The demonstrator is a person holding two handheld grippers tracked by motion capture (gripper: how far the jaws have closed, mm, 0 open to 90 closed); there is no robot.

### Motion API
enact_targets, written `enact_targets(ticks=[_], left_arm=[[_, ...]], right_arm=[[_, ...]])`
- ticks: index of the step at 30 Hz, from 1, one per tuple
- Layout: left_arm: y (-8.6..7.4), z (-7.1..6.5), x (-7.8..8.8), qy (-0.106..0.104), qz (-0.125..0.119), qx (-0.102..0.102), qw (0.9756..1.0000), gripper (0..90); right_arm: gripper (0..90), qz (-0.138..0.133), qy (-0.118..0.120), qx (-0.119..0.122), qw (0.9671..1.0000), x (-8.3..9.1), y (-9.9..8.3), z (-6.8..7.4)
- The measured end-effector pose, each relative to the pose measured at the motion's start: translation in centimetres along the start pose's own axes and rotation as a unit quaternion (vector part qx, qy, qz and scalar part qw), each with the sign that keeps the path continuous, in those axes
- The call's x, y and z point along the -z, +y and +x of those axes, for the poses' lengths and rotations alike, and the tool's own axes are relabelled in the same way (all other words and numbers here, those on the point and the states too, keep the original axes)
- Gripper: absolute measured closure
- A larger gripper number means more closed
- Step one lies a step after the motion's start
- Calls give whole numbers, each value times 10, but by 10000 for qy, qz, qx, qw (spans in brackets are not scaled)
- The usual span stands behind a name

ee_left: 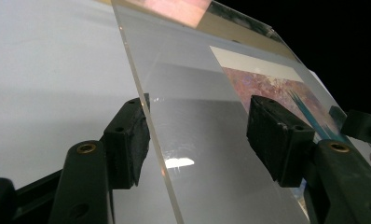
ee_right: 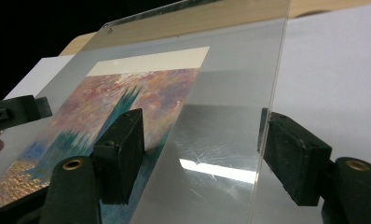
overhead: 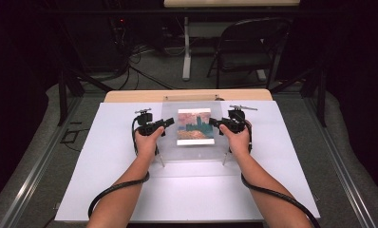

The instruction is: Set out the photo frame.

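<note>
A clear acrylic sheet (overhead: 196, 153) lies over a picture card (overhead: 194, 124) painted in pink, teal and orange, at the far middle of the white board. My left gripper (overhead: 170, 122) is at the sheet's left edge and my right gripper (overhead: 213, 122) at its right edge. In the left gripper view the sheet (ee_left: 183, 70) passes slantwise between the wide-apart jaws of the left gripper (ee_left: 200, 116); one pad (ee_left: 132, 135) is against its edge, the other stands off. In the right gripper view the sheet (ee_right: 230, 84) and picture (ee_right: 127, 93) run between the spread jaws of the right gripper (ee_right: 200, 130), with neither pad pressing.
The white board (overhead: 106, 156) covers a wooden table whose far edge (overhead: 130, 96) shows behind the sheet. Two thin rods (overhead: 161, 159) stick out at the sheet's near corners. A folding chair (overhead: 249, 47) and floor cables (overhead: 144, 71) lie beyond the table.
</note>
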State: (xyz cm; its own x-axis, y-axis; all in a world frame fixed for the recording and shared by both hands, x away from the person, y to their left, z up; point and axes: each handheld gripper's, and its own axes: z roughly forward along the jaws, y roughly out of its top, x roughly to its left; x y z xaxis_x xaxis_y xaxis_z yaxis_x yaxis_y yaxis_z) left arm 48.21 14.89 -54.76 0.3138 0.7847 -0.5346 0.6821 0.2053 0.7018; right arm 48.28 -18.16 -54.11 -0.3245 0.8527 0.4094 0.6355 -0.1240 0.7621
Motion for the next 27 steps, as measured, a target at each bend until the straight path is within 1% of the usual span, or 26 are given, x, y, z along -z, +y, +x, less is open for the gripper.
enact_targets(ticks=[8,11,15,18,27], left_arm=[[6,-8,10,24,-210,-206,9996,409],[6,-10,13,-1,-283,-190,9994,420],[6,-12,17,-46,-359,-261,9990,432],[6,-15,20,-44,-436,-301,9986,437],[7,-19,27,-112,-533,-383,9978,452]], right_arm=[[313,-212,-8,253,9995,10,6,11],[313,-260,-13,307,9992,13,7,13],[313,-376,-12,377,9986,17,6,15],[313,-408,-23,435,9982,21,6,17],[313,-572,-40,548,9969,29,6,22]])
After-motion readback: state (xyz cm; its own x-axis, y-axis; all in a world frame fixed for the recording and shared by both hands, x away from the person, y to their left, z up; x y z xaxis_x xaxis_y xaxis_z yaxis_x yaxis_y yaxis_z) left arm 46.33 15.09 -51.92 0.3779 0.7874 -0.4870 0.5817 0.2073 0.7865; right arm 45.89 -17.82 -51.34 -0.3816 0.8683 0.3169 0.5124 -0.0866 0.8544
